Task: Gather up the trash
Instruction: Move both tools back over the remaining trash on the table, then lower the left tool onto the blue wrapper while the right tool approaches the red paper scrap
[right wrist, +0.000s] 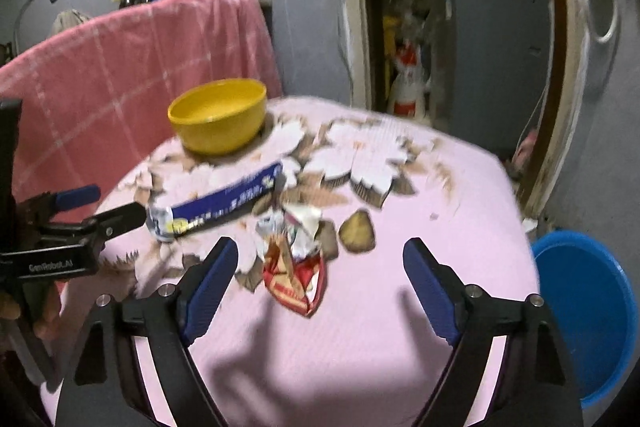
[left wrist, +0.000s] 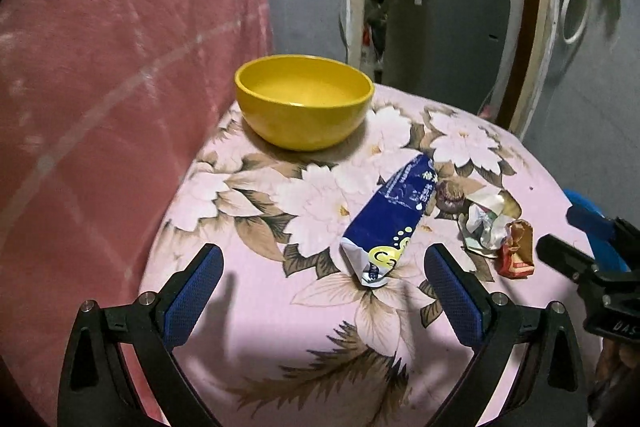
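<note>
A blue snack wrapper (left wrist: pixel 394 219) lies on the pink floral tablecloth (left wrist: pixel 280 307), just ahead of my left gripper (left wrist: pixel 324 259), which is open and empty above the cloth. To its right lie a crumpled silver wrapper (left wrist: pixel 486 223) and a red-and-gold wrapper (left wrist: pixel 518 251). In the right wrist view my right gripper (right wrist: pixel 320 255) is open and empty, with the red-and-gold wrapper (right wrist: pixel 298 279) between its fingers and the silver wrapper (right wrist: pixel 296 227) just beyond. The blue wrapper (right wrist: pixel 220 207) lies to the left. A yellow bowl (left wrist: pixel 304 99) stands at the table's far side.
A pink checked blanket (left wrist: pixel 112 67) rises along the table's left side. A blue plastic basin (right wrist: pixel 592 315) sits low beside the table's right edge. A grey cabinet (left wrist: pixel 444 35) stands in the doorway behind. The left gripper (right wrist: pixel 100 211) shows at the right view's left edge.
</note>
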Action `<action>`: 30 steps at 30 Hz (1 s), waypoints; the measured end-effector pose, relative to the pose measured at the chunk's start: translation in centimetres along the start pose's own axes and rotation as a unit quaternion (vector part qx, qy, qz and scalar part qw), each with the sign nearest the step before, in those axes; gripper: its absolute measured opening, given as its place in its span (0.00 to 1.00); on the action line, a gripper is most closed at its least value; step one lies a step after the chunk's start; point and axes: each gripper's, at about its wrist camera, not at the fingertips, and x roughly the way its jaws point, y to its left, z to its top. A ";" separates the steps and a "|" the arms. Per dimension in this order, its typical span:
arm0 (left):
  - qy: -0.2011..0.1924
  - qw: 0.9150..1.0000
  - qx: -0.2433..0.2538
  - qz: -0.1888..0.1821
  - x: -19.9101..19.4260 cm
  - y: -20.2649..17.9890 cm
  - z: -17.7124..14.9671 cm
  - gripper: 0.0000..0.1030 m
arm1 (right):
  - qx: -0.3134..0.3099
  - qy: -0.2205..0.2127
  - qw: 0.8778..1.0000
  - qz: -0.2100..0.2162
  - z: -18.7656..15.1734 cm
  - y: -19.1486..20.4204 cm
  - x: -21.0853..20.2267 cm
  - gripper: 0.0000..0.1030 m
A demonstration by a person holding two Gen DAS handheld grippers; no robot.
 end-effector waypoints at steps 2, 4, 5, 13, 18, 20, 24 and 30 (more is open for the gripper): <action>0.008 1.000 0.004 -0.002 0.6 -0.2 0.2 0.94 | -0.001 0.019 1.000 0.005 0.0 0.0 0.7 0.80; 0.020 1.000 0.016 0.001 1.3 -0.4 0.3 0.93 | -0.002 0.038 0.999 0.009 -0.1 0.1 1.6 0.80; 0.024 0.999 0.022 0.001 1.5 -0.6 0.4 0.91 | -0.002 0.050 0.999 0.012 -0.1 0.1 2.0 0.79; 0.042 0.998 0.055 -0.001 3.5 -1.5 1.2 0.87 | -0.012 0.099 0.995 0.019 -0.3 0.4 3.8 0.57; 0.049 0.996 0.075 -0.005 4.4 -2.5 1.7 0.87 | -0.013 0.109 0.994 0.027 -0.4 0.5 4.2 0.53; 0.053 0.995 0.079 -0.006 4.9 -2.9 1.8 0.86 | -0.007 0.113 0.993 0.032 -0.4 0.4 4.4 0.49; 0.070 0.994 0.086 -0.010 5.8 -3.4 1.6 0.75 | 0.002 0.115 0.993 0.042 -0.5 0.1 4.4 0.42; 0.078 0.993 0.091 -0.015 6.3 -3.8 1.3 0.54 | 0.003 0.116 0.992 0.049 -0.7 0.3 4.2 0.34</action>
